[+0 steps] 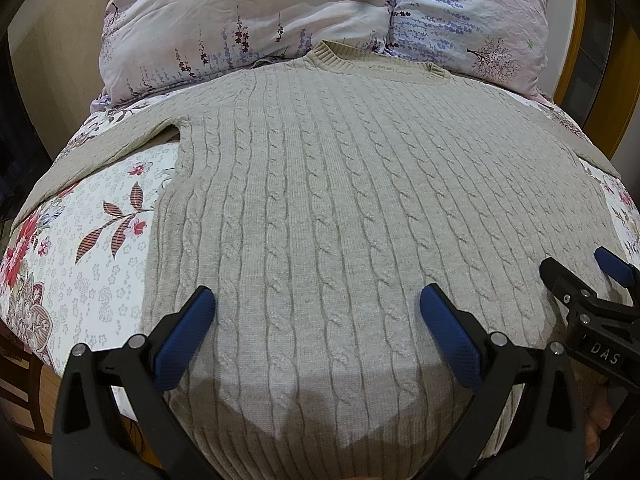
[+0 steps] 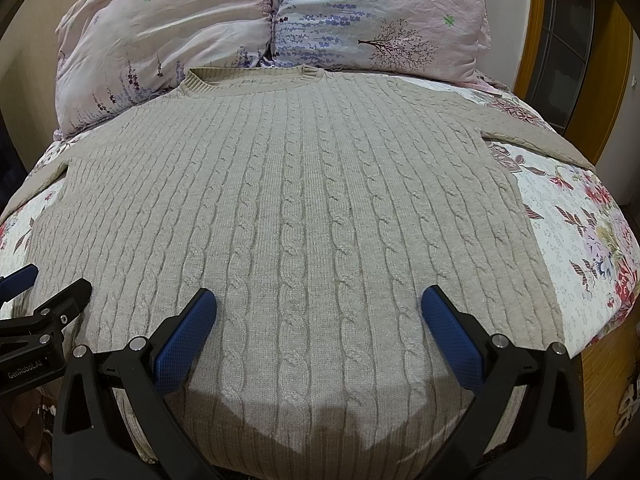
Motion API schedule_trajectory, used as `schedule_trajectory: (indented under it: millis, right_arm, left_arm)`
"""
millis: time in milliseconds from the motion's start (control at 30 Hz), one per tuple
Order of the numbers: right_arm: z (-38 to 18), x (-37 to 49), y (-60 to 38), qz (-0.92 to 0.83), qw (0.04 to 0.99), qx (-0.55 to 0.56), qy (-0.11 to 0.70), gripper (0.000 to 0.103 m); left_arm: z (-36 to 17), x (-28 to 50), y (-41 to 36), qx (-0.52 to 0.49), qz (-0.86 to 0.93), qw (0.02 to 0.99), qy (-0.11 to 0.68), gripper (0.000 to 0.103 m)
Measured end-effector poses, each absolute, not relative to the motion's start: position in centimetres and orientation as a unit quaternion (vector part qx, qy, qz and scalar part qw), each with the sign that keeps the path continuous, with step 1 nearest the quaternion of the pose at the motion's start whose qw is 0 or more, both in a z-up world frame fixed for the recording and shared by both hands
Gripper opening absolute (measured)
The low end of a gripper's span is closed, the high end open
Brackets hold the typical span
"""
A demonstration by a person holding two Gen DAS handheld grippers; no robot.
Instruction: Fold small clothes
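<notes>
A beige cable-knit sweater (image 1: 340, 184) lies flat on the bed, its collar toward the pillows and both sleeves spread out to the sides. My left gripper (image 1: 318, 312) hovers open over the left part of its hem, blue pads wide apart with nothing between them. The same sweater (image 2: 304, 200) fills the right wrist view, where my right gripper (image 2: 319, 312) stands open above the right part of the hem. Each gripper shows at the edge of the other's view: the right gripper (image 1: 576, 276) at far right, the left gripper (image 2: 52, 280) at far left.
A floral bedsheet (image 1: 92, 248) covers the bed under the sweater. Two pale pillows (image 2: 192, 36) lie at the head end behind the collar. A wooden door frame (image 2: 540, 40) stands at the right. The floor (image 2: 600, 400) shows past the bed's near right corner.
</notes>
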State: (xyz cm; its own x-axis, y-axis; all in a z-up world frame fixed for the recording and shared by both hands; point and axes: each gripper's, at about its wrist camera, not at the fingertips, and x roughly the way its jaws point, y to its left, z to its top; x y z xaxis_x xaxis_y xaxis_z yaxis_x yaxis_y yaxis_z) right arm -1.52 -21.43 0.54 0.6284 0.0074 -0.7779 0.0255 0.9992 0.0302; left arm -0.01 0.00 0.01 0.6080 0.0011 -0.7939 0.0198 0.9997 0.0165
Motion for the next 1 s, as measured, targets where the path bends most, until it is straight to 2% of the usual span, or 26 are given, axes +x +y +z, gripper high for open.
schedule_trajectory:
  millis: [1000]
  right_arm:
    - [0.66,-0.89,-21.54,0.035,0.892,-0.001,0.450,0.102]
  left_arm:
    - [0.35,0.24,0.15,0.015,-0.008,0.892,0.452,0.101]
